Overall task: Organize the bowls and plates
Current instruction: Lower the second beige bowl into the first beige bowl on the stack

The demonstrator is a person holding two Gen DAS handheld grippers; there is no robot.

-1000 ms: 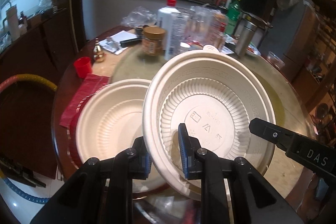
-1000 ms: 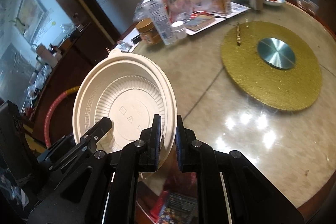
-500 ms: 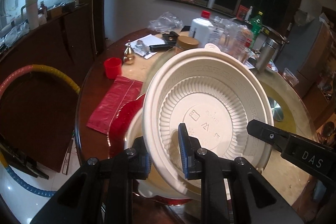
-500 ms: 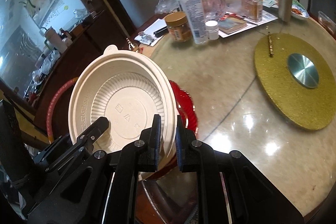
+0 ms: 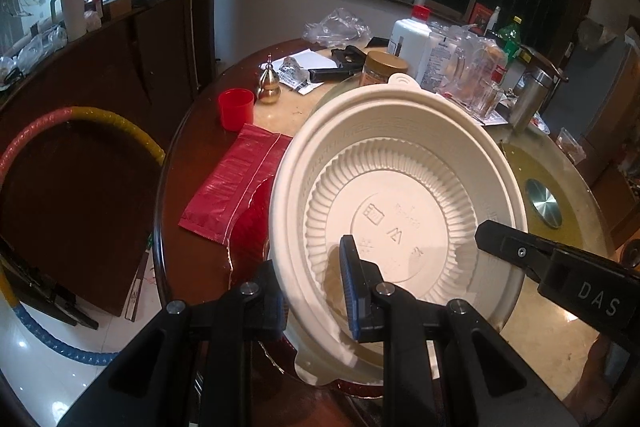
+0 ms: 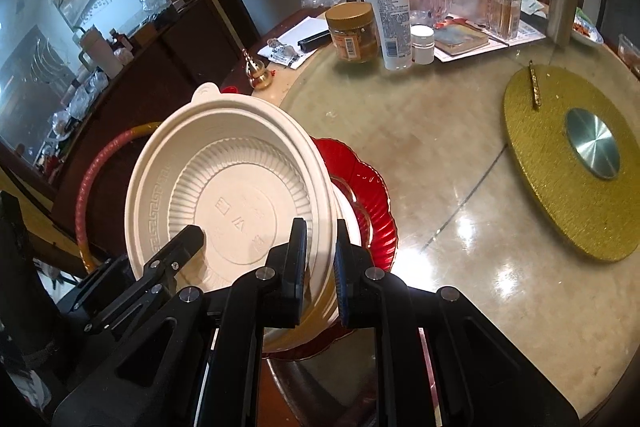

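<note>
A cream disposable bowl (image 5: 396,195) hangs tilted over the table's near left edge, its ribbed inside facing both cameras. My left gripper (image 5: 314,291) is shut on its left rim. My right gripper (image 6: 320,243) is shut on the opposite rim of the same bowl (image 6: 224,187). Each gripper's black finger shows in the other's view: the right one's fingers (image 5: 512,247) and the left one's fingers (image 6: 176,251). Right under the held bowl lies a red scalloped plate (image 6: 368,195), with a second cream bowl (image 6: 348,215) on it, mostly hidden.
A red bag (image 5: 236,183), a red cup (image 5: 236,109) and a brass gourd (image 5: 269,87) lie left of the plate. A jar (image 6: 354,33), a lotion bottle (image 6: 390,7) and glassware crowd the far side. A gold turntable (image 6: 576,163) sits at the right. A coloured hoop (image 5: 80,119) leans beyond the table's left edge.
Both grippers carried the bowl leftwards across the table. It now hangs over the red plate and covers the second bowl, which showed beside it a second ago.
</note>
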